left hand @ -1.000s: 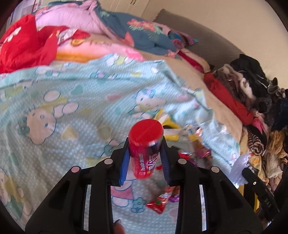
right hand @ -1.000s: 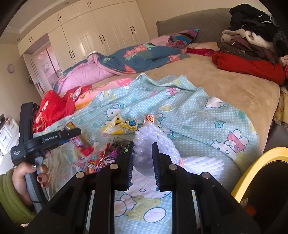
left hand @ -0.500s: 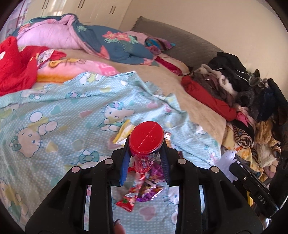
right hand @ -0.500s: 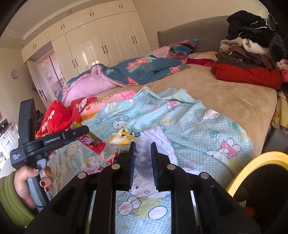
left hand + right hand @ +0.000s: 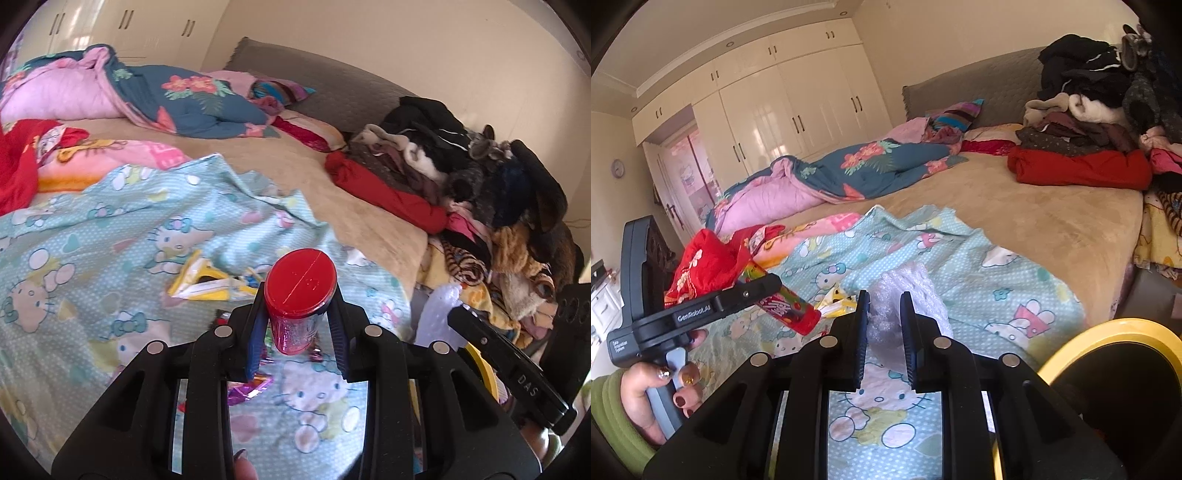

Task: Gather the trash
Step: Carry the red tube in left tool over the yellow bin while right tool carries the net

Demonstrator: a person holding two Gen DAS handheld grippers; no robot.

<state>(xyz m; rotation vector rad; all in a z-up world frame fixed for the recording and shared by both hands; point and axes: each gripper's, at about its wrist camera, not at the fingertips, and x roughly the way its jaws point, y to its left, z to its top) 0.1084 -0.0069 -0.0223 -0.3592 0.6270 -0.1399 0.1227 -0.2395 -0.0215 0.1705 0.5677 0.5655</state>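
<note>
Clamped in our left claw (image 5: pixel 300 334) is a red-capped candy tube (image 5: pixel 299 301), pinched across its body so the cap faces the camera and the tube cannot roll out while we carry it. From this wrist view more litter lies on the cartoon-cat sheet (image 5: pixel 110 221) below: a yellow wrapper (image 5: pixel 201 284) just beyond the claw and shiny purple wrappers (image 5: pixel 247 386) under it. At the right edge we see the other tool holding something white and bubbly, with a sliver of yellow rim below it.

Our right claw (image 5: pixel 884 334) is squeezed tight on a wad of bubble wrap (image 5: pixel 908 291), which bulges out past the tips; soft stuff like that needs a full pinch or it slips. This view shows the left tool off to the side with the tube (image 5: pixel 788 310) jutting from it, held up off the sheet by a hand (image 5: pixel 653 391) in a green sleeve. The yellow-rimmed bin (image 5: pixel 1108 369) sits at lower right, close beside our right claw, so we judge both pieces are headed there next.
</note>
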